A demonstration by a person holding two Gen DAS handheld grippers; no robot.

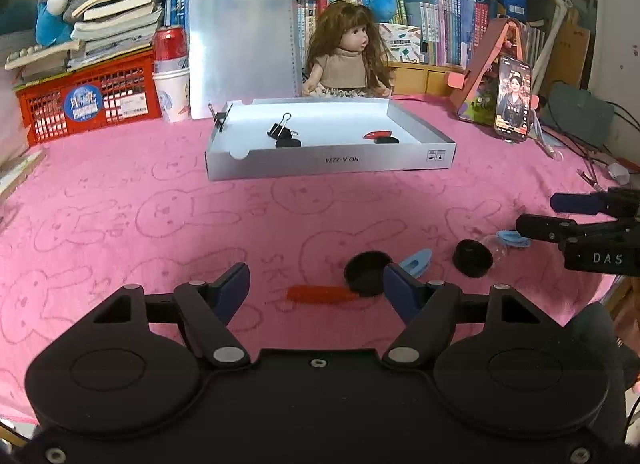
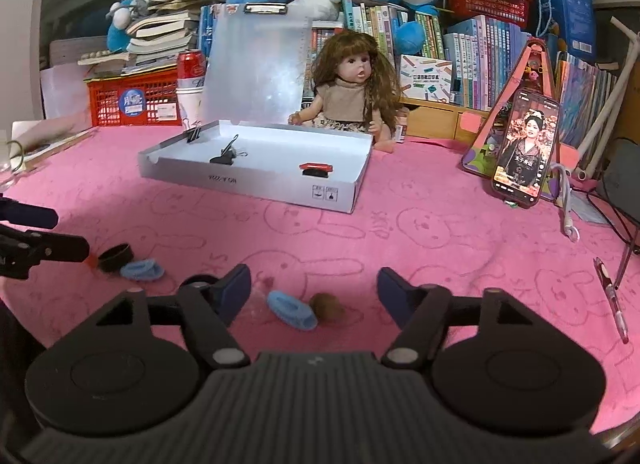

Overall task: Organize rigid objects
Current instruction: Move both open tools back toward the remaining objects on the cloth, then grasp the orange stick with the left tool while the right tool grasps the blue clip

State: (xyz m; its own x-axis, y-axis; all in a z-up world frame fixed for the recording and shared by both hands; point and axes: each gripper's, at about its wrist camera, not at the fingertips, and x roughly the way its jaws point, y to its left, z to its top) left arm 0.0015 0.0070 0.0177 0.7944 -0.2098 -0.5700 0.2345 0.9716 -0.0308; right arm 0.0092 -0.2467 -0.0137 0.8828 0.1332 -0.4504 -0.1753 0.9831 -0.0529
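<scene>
Left gripper (image 1: pixel 316 288) over red stick (image 1: pixel 320 294) — jaws released; right gripper (image 2: pixel 314 290) (blue slipper (image 2: pixel 290 310) below) released too.

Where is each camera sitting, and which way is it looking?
Left wrist: sits on the left tool, looking across the pink cloth at an orange piece and black cap; the right tool shows.
Right wrist: sits on the right tool, over a blue shoe; the left tool shows.
Shared: white box, doll.
</scene>
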